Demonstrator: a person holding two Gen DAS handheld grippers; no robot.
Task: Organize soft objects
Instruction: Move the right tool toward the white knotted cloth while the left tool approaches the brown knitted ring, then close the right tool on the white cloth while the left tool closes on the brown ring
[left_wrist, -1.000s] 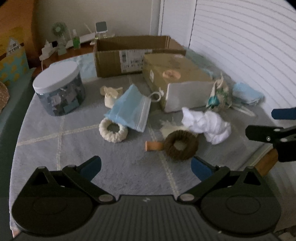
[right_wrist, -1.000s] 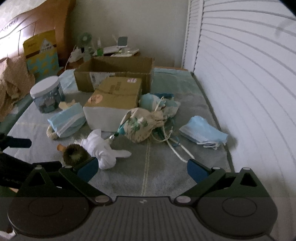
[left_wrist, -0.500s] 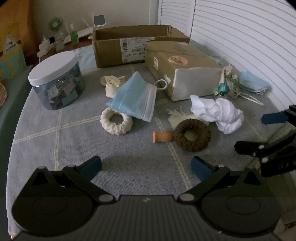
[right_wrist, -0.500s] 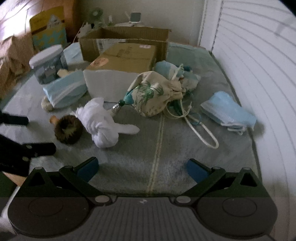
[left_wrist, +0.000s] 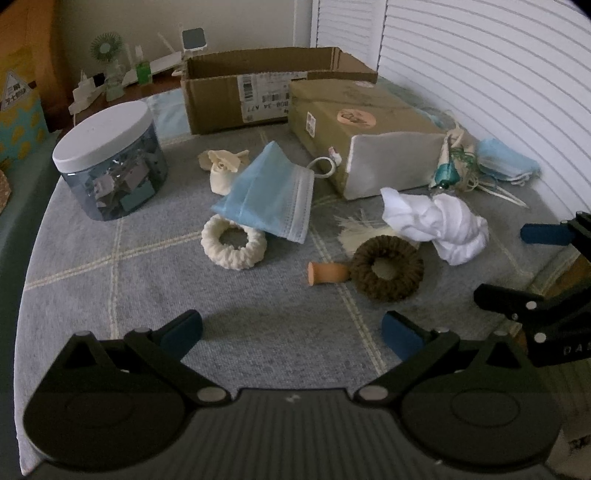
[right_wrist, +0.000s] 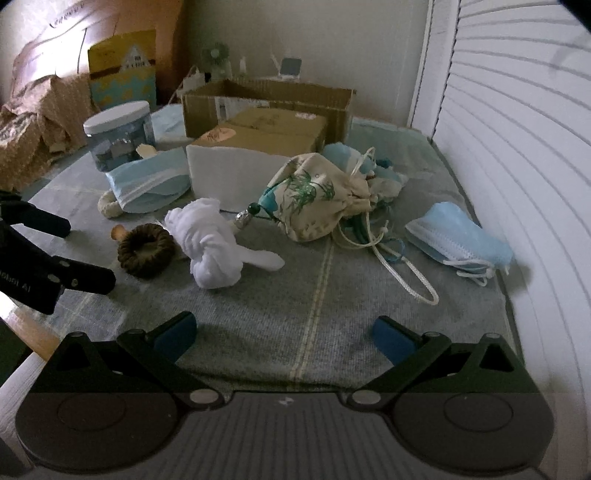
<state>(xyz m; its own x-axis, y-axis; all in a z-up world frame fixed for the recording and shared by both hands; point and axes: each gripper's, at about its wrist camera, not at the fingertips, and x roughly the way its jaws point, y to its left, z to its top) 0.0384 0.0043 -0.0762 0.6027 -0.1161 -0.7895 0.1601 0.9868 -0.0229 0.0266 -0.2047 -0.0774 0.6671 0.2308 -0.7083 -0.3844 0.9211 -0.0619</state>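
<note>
left claw (left_wrist: 291, 328) and right claw (right_wrist: 282, 330) both spread wide, holding nothing, hovering to choose. soft items scattered on bed (left_wrist: 110, 295): brown scrunchie (left_wrist: 386, 273), white cloth (right_wrist: 210, 243), drawstring pouch (right_wrist: 317, 197); cardboard box (left_wrist: 266, 92) open behind, likely destination.

two face masks (right_wrist: 144, 184) (right_wrist: 458, 234), two scrunchies (left_wrist: 233, 245) (left_wrist: 386, 267), two boxes (left_wrist: 266, 92) (left_wrist: 369, 129), one jar (left_wrist: 110, 158).

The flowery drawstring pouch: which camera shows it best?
The right wrist view: the drawstring pouch lies whole near the middle, cords trailing. In the left wrist view, only its edge peeks out beside the wrapped box.
</note>
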